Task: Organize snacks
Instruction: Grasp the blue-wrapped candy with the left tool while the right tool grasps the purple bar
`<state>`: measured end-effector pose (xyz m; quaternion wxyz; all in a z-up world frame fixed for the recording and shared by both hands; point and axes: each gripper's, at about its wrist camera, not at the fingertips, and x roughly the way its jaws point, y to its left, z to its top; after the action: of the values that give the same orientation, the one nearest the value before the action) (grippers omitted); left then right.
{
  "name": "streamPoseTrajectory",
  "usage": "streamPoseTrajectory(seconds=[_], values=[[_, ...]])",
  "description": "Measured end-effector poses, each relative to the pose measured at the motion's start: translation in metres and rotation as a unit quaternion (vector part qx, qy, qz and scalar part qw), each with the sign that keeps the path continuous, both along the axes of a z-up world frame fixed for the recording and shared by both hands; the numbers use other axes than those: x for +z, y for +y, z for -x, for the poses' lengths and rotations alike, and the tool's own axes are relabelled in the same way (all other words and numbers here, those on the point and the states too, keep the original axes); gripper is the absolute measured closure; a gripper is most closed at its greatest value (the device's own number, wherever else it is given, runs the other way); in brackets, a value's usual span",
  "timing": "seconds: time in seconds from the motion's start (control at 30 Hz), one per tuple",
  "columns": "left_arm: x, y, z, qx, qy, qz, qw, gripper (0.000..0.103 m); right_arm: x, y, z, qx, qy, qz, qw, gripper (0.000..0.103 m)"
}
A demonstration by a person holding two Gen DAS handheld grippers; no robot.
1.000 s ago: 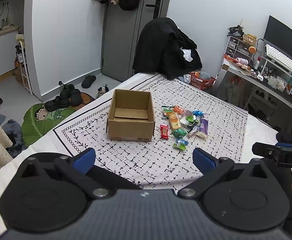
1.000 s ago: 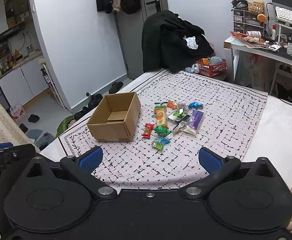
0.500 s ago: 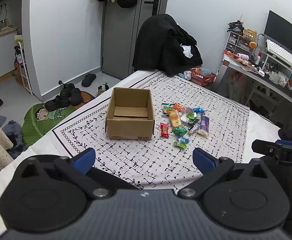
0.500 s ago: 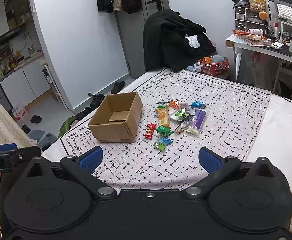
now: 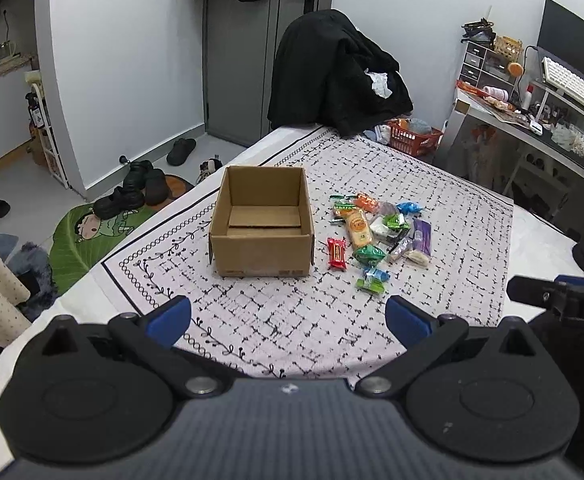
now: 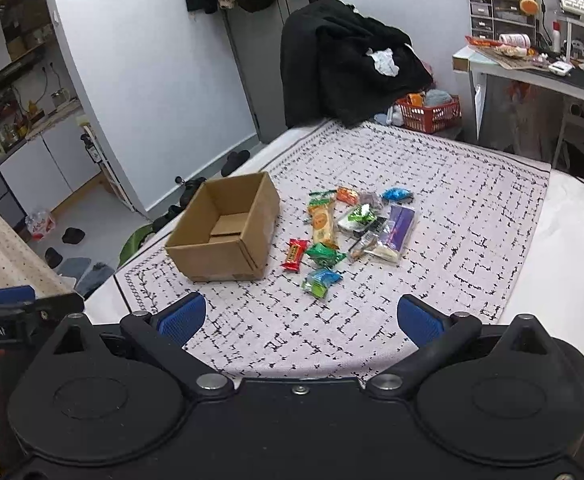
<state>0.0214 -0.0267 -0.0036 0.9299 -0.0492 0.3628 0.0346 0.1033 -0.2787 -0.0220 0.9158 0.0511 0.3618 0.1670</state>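
Left gripper [image 5: 287, 316]: fingers spread wide, nothing between them, hovering above the near edge of the cloth [image 5: 460, 216]. Right gripper [image 6: 300, 318]: same, spread and empty, also held back over the near edge. Neither touches anything. Both look parked at a start pose, aimed at the work area so box and snacks sit in frame.

Ahead of the left gripper, slightly left of its centre line: box [image 5: 263, 226], open top, looks empty, flaps folded flat inside. Ahead and right of it: snack pile [image 5: 376, 236], loose wrapped packets lying flat on the cloth, just beside the box but not touching it. Red bar [image 5: 337, 253] lies nearest the box; a green-blue packet [image 5: 372, 280] lies nearest the grippers, a bit apart from the rest. From the right gripper, the box [image 6: 227, 232] is ahead-left and the pile [image 6: 352, 228] is dead ahead, so the right one likely picks first. Task not started: no snack in the box.

Room: open cloth between grippers and pile, clear straight approach. Box's near wall stands up, so a drop has to come over the rim. Packets in the pile's middle overlap, possibly stacked; hard to tell at this range. Outer ones are easier grabs. Cloth's right edge is well away from the pile.
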Motion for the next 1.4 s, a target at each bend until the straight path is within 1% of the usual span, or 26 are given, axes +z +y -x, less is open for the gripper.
streamPoseTrajectory(seconds=[0.2, 0.3, 0.5, 0.57, 0.63, 0.73, 0.93, 1.1, 1.17, 1.3, 1.37, 1.4], values=[[-0.003, -0.004, -0.018, 0.003, 0.003, 0.006, 1.0000, 0.000, -0.009, -0.008, -0.019, -0.009, 0.017, -0.010, 1.000, 0.000], [-0.004, -0.003, -0.027, 0.009, 0.004, 0.013, 0.9999, 0.000, -0.013, -0.010, -0.028, -0.013, 0.016, -0.009, 1.000, 0.000], [-0.013, -0.009, -0.049, 0.014, 0.003, 0.018, 0.9997, 0.001, -0.023, -0.016, -0.049, -0.003, 0.020, -0.015, 1.000, 0.000], [-0.018, -0.013, -0.060, 0.016, 0.009, 0.022, 0.9996, 0.001, -0.027, -0.018, -0.057, -0.007, 0.020, -0.012, 1.000, 0.001], [-0.023, -0.018, -0.069, 0.014, 0.014, 0.027, 0.9994, 0.002, -0.032, -0.021, -0.066, -0.009, 0.024, -0.012, 1.000, 0.004], [-0.027, -0.027, -0.081, 0.009, 0.015, 0.026, 0.9995, 0.002, -0.038, -0.027, -0.079, -0.013, 0.033, -0.014, 0.999, 0.007], [-0.037, -0.036, -0.104, 0.015, 0.022, 0.036, 0.9990, 0.003, -0.050, -0.035, -0.103, -0.016, 0.048, -0.005, 0.999, 0.007], [-0.046, -0.047, -0.122, 0.011, 0.032, 0.035, 0.9988, 0.003, -0.060, -0.044, -0.121, -0.016, 0.059, -0.026, 0.998, 0.007], [-0.051, -0.050, -0.130, 0.010, 0.038, 0.037, 0.9986, 0.006, -0.065, -0.047, -0.130, -0.022, 0.068, -0.030, 0.997, 0.007], [-0.062, -0.059, -0.143, 0.005, 0.050, 0.035, 0.9981, 0.008, -0.076, -0.056, -0.148, -0.036, 0.086, -0.058, 0.994, 0.007], [-0.069, -0.062, -0.150, 0.005, 0.059, 0.036, 0.9976, 0.009, -0.082, -0.060, -0.156, -0.046, 0.092, -0.066, 0.993, 0.009], [-0.072, -0.063, -0.154, 0.005, 0.062, 0.037, 0.9973, 0.010, -0.085, -0.061, -0.161, -0.049, 0.096, -0.069, 0.992, 0.013]])
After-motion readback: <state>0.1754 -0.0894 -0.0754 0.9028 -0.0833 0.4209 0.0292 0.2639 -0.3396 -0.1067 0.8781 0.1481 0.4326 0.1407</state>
